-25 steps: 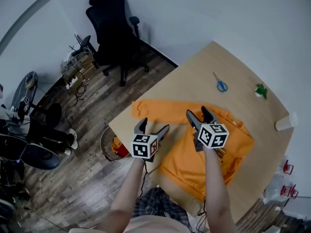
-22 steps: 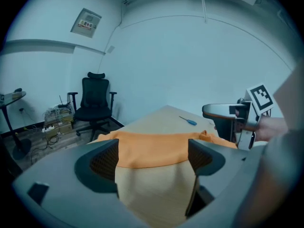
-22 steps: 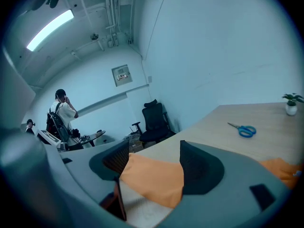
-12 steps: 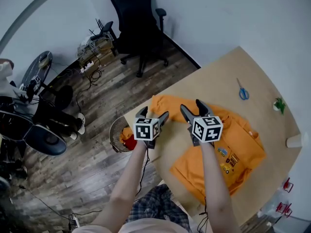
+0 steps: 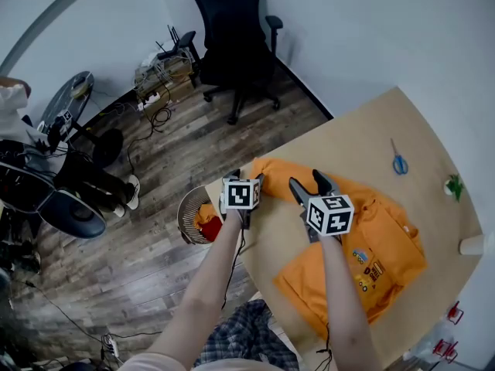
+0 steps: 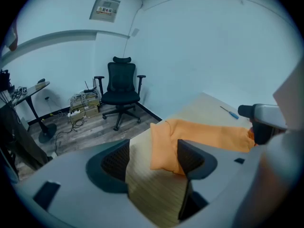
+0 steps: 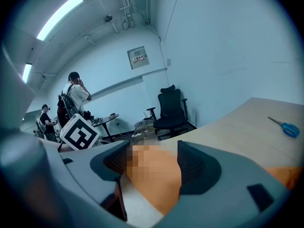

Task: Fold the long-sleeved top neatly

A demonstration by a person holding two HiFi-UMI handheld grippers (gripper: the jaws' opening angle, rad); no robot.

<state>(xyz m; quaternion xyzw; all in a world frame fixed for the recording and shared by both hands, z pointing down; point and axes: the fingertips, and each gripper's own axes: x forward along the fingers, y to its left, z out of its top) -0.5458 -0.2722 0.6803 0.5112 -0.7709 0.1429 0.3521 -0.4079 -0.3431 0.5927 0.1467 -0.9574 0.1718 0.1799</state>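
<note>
An orange long-sleeved top (image 5: 371, 230) lies flat on the wooden table (image 5: 371, 141), one sleeve (image 5: 278, 172) stretched toward the table's left corner. My left gripper (image 5: 246, 178) is low over that sleeve's end. In the left gripper view the cuff (image 6: 164, 151) lies between the jaws, against the right one, with bare table beside it. The left gripper (image 6: 154, 158) is closing and its pads do not press the cloth. My right gripper (image 5: 309, 184) stands open further along the sleeve, near the shoulder. Orange cloth shows in the gap of the right gripper (image 7: 152, 163).
Blue scissors (image 5: 399, 163) lie at the table's far side, with a small green thing (image 5: 453, 184) and a white cup (image 5: 472, 246) at the right. A basket (image 5: 193, 215) stands on the floor by the left corner. A black office chair (image 5: 236, 45) is beyond. People (image 7: 73, 96) stand far off.
Both grippers have moved left along the sleeve toward the table's left corner and come lower. The left gripper's jaws have narrowed around the cuff.
</note>
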